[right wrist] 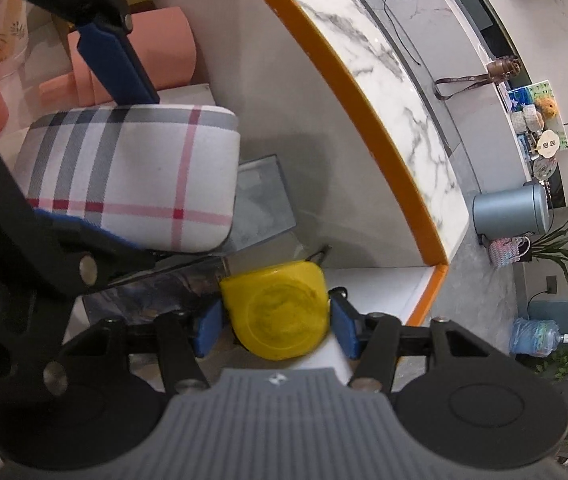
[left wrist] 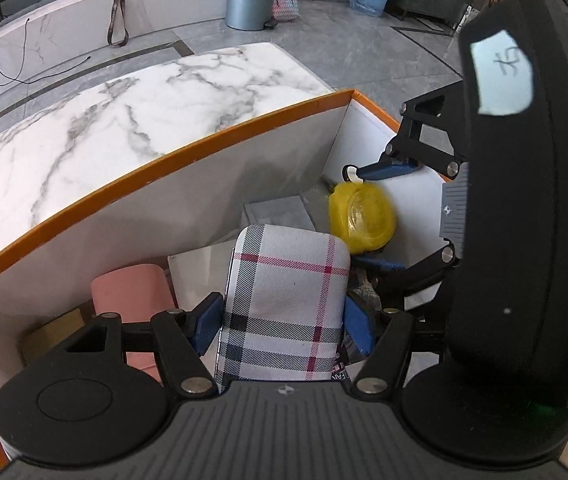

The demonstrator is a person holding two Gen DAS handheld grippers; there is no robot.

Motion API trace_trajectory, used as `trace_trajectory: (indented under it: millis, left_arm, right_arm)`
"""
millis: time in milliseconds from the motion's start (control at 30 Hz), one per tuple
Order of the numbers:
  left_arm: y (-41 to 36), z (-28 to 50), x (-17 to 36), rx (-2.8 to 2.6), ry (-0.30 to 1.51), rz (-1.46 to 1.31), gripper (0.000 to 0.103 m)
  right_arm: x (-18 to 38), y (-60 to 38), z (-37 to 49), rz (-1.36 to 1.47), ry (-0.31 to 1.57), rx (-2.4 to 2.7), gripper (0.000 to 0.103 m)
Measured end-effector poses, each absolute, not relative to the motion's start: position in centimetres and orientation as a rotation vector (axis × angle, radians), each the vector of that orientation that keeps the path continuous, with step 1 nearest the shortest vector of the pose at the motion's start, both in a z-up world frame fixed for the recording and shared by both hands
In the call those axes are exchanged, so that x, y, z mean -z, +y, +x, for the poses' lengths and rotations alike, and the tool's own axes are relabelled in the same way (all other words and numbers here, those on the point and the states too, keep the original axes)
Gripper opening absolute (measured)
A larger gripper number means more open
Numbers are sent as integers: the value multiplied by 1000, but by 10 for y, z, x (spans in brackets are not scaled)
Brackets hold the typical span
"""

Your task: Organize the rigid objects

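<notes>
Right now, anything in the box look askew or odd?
Nothing spilled or damaged. The plaid case, held in the left gripper, sits above the clutter in the orange-rimmed box. The yellow tape measure sits between the right gripper jaws, over a grey flat item. The pink case leans against the wall.

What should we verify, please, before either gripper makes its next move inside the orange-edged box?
1. Left gripper holds the plaid case: ok, its blue pads sit against both sides.
2. Right gripper holds the yellow tape measure: ok, jaws closed on both sides.
3. Both items are inside the orange-edged box: ok.
4. Clearance between the grippers: not ok, they crowd each other closely.
5. Landing spot under the plaid case: cannot tell, a grey flat item lies partly beneath it.
6. Pink case clear of the left gripper: ok, it lies beside it.
</notes>
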State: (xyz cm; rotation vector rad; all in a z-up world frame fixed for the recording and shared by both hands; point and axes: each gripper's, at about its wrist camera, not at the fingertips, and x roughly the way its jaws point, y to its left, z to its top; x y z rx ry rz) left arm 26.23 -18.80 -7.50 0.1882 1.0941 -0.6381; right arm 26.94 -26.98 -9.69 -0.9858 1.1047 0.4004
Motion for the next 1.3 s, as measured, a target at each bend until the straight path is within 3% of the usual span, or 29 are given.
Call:
trace_trajectory:
  millis: [533, 967, 1300]
  left_arm:
    - [-200, 255, 81, 588, 1104, 208, 75]
    - [-204, 257, 91, 552, 1108, 229, 75]
    - [-199, 249, 84, 588, 1072, 215, 88]
  right_arm:
    - [79, -278, 242, -937, 1037, -422, 73]
    - [80, -279, 238, -923, 1035, -424, 74]
    - [79, -281, 236, -894, 1035, -416, 75]
